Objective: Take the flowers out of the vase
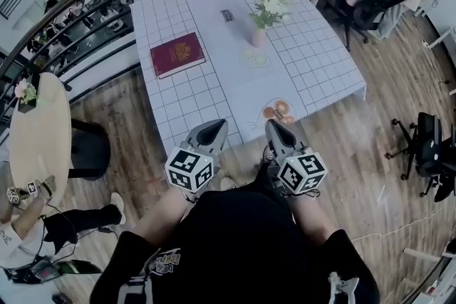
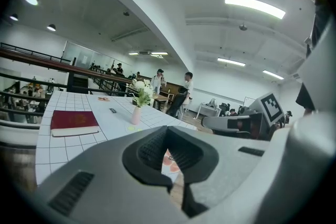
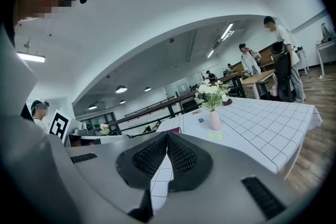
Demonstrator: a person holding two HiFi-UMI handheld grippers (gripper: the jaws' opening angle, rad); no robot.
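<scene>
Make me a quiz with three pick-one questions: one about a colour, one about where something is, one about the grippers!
1. The book is: A. red B. blue C. yellow
2. The flowers are: A. on the book B. in the vase C. under the book
3. The left gripper and right gripper are: A. wide open B. holding the vase C. shut, empty

Answers: 1 A, its cover is dark red; 2 B, the stems stand in the pink vase; 3 C, each gripper view shows jaws together, nothing held.
</scene>
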